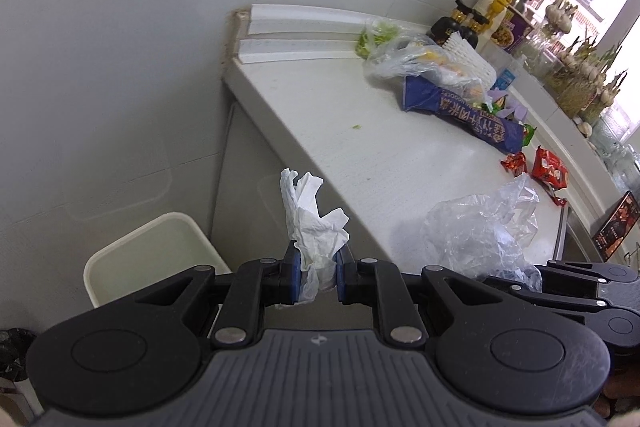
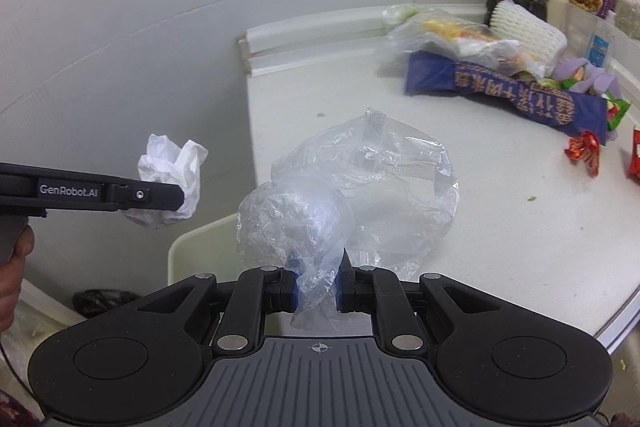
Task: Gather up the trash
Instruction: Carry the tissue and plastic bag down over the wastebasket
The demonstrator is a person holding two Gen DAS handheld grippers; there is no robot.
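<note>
My left gripper [image 1: 316,267] is shut on a crumpled white tissue [image 1: 312,219], held in the air past the counter's left edge. The same tissue [image 2: 170,179] shows in the right wrist view at the tip of the left gripper [image 2: 176,197]. My right gripper [image 2: 318,281] is shut on a clear crumpled plastic bag [image 2: 352,187], over the counter's near corner. That bag [image 1: 480,227] appears at the right in the left wrist view. A cream bin [image 1: 152,259] stands on the floor below the counter's end, also seen as the bin [image 2: 200,251] behind the bag.
The white counter [image 1: 320,115] carries a blue snack pack [image 1: 464,115], red wrappers [image 1: 548,167], plastic bags with food scraps [image 1: 400,55], bottles [image 1: 460,23] and potted plants [image 1: 580,83] by the window. A black bag [image 2: 104,301] lies on the floor. A hand [image 2: 12,275] holds the left gripper's handle.
</note>
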